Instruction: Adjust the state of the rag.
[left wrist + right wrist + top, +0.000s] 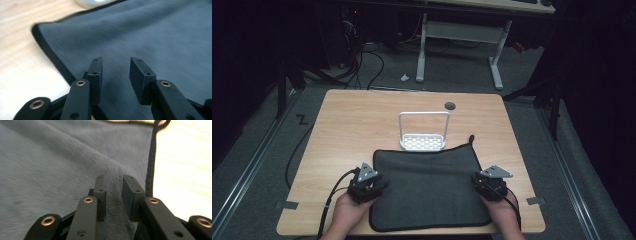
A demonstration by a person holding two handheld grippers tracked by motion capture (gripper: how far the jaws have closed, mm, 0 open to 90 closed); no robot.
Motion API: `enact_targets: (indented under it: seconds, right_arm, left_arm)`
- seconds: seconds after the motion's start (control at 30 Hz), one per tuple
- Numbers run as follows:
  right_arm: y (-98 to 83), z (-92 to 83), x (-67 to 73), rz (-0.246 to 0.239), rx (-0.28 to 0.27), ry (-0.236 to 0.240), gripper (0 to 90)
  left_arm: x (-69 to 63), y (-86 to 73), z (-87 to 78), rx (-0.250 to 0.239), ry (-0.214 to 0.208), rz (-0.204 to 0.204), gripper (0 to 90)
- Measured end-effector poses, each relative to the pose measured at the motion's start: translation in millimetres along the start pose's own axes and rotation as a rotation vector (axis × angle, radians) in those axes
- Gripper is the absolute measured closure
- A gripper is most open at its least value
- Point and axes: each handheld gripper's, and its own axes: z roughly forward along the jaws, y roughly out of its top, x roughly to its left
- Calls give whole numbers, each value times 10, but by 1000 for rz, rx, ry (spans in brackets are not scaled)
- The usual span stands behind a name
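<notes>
Cloth handling is the work in hand: a dark grey, soft-pile rectangular towel with a stitched black border [432, 187] lies flat on the near half of the light wooden table [352, 120], its near edge at the table's front edge.

Judgement on handling: the towel is light, limp and non-fragile; it will sag and fold wherever unsupported, and the pile offers reasonable friction. The bound side edges and corners look the soundest places to take hold, since a pinch there gathers the hem rather than loose pile.

Left gripper [116, 75], at the towel's left edge: jaws stand parted with a clear gap over the fabric just inside the border; the pads press on nothing. Released.

Right gripper [113, 195], at the towel's right edge: jaws stand closer together, and a raised ridge of fabric runs up between them. Whether the pads actually clamp that ridge cannot be told.

Beyond the towel, touching its far edge, stands a white metal rack with a perforated base and hoop handle [423, 130]. A dark grommet hole [450, 106] sits near the table's far edge.
</notes>
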Motion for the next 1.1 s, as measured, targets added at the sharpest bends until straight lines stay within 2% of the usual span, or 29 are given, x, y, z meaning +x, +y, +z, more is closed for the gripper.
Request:
enact_targets:
  seconds: [0.03,0.1,0.17,0.2,0.33,0.4,0.47,0.5,0.57,0.63,0.73,0.77,0.83,0.87,0.93,1.0,1.1]
  right_arm:
    - [-12,38,-13,-1,24,-3,749]
    - [-51,18,-52,27,21,12,752]
    - [-109,-62,-75,24,35,-3,752]
    - [-148,-108,-100,19,40,-10,752]
    - [-317,-276,-271,65,49,-44,748]
    - [-357,-316,-317,88,46,-48,709]
    - [-360,-347,-305,102,23,-25,679]
    - [-349,-362,-281,102,4,-15,670]
    - [-303,-391,-192,85,-28,-4,638]
    - [-248,-401,-98,73,-55,17,626]
    - [-168,-377,55,23,-74,42,589]
    - [-144,-366,106,10,-72,45,587]
    - [-109,-343,198,-10,-81,54,594]
    - [-92,-334,238,-14,-80,55,592]
    - [-59,-320,297,-20,-88,70,565]
    - [-23,-314,361,-19,-94,91,549]
    - [24,-300,472,-45,-102,112,520]
  left_arm:
    - [24,17,53,21,6,-1,640]
    - [0,13,143,50,-6,-7,648]
    - [-92,8,165,38,-16,15,648]
    - [-145,14,177,37,-36,21,648]
    - [-340,25,236,20,-91,43,648]
    - [-358,22,229,13,-104,32,645]
    - [-299,27,193,-12,-86,25,631]
    - [-230,40,175,-24,-69,15,622]
    - [-67,78,155,-52,-36,-39,582]
    - [77,125,153,-89,-7,-73,554]
    - [206,223,228,-112,-9,-74,535]
    - [227,266,267,-100,2,-65,516]
    - [256,352,352,-72,8,-74,454]
    - [268,379,389,-81,11,-84,452]
    - [297,428,466,-57,14,-107,460]
    - [302,454,552,-29,30,-103,430]
    - [291,460,632,-17,39,-111,435]
